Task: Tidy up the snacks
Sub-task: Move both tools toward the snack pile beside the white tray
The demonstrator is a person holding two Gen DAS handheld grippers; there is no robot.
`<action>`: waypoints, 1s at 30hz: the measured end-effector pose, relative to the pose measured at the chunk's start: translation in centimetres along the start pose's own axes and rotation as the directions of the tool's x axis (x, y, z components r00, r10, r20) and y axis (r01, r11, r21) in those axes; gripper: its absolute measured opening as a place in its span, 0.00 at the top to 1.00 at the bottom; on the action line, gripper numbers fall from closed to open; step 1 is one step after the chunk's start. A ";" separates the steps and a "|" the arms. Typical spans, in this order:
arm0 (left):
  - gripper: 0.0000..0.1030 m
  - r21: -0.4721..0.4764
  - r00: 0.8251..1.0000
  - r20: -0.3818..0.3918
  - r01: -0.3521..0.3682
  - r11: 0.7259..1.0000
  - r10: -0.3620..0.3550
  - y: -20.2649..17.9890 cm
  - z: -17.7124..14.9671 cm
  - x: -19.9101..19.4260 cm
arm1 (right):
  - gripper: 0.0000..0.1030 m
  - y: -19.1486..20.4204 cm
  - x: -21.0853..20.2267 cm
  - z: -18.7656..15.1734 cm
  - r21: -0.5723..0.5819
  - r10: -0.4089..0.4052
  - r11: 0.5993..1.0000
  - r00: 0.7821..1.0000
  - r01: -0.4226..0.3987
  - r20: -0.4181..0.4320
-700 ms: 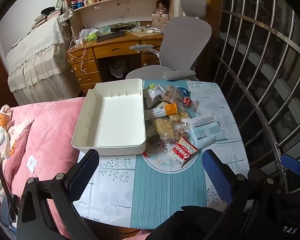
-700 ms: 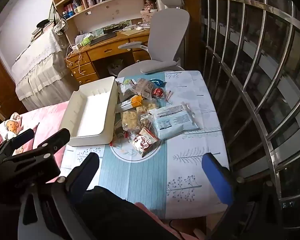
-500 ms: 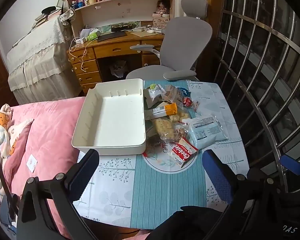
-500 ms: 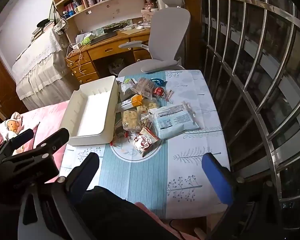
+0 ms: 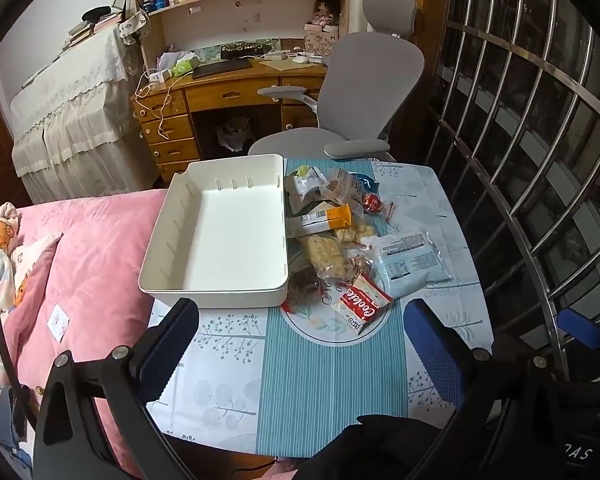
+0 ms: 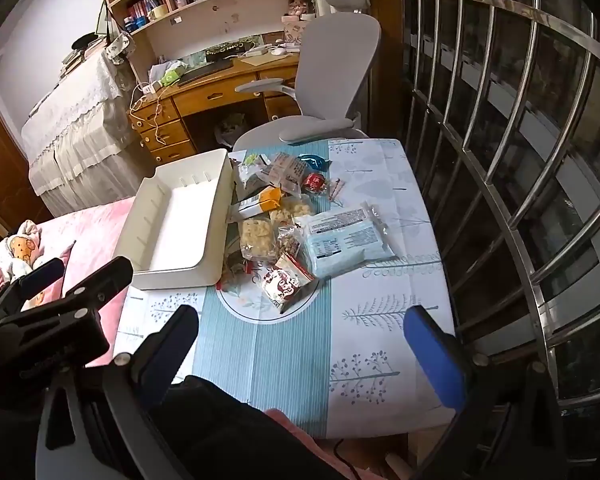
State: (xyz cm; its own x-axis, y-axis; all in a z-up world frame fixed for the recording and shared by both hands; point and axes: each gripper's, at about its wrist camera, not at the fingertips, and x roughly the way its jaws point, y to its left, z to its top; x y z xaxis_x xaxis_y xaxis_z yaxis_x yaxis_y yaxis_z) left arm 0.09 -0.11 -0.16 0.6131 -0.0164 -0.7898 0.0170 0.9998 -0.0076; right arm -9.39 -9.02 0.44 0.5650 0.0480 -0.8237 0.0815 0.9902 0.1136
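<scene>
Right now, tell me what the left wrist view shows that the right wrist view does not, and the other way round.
Only the left wrist view shows the word "Cookies" readable on the red cookie packet, and a blue pad of the right gripper at its right edge. Only the right wrist view shows the left gripper's black frame, at its left edge, and a brown door. Both share the empty white tray, the snack pile beside it, the pale blue packet, the grey chair and open jaws holding nothing.
</scene>
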 end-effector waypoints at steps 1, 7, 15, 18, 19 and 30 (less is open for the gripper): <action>0.01 0.002 1.000 0.002 -0.003 1.000 0.003 0.1 0.1 0.0 | 0.01 0.1 0.1 0.0 -0.001 -0.004 1.000 1.000 0.004 0.001; 0.01 0.017 1.000 0.006 -0.002 1.000 0.002 0.6 -0.2 0.1 | 0.01 0.9 -0.8 0.1 -0.015 -0.032 0.999 0.999 0.032 0.003; 0.01 0.036 1.000 0.001 0.011 0.999 -0.011 1.7 0.3 0.0 | 0.01 1.9 -1.4 0.3 -0.011 -0.053 0.999 0.999 0.053 0.013; 0.01 0.053 1.000 0.010 0.016 0.998 -0.016 2.1 0.4 -0.3 | 0.01 2.5 -1.8 0.0 -0.001 -0.062 0.998 0.998 0.062 0.025; 0.01 0.067 1.000 0.009 0.020 0.998 -0.021 2.1 0.4 -0.3 | 0.01 2.7 -1.8 -0.1 0.004 -0.066 0.998 0.997 0.066 0.028; 0.01 0.152 0.999 -0.025 0.043 0.988 -0.039 3.0 -0.5 0.4 | 0.01 4.4 -2.5 -1.8 0.068 -0.102 0.993 0.993 0.099 0.054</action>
State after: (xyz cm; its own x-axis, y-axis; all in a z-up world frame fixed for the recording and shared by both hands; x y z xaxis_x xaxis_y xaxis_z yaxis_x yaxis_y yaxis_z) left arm 0.02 2.87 -0.78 0.5918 -0.0554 -0.8041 0.1626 0.9853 0.0519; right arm -11.94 -4.58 1.95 0.5969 -0.0608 -0.8000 0.1929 0.9788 0.0695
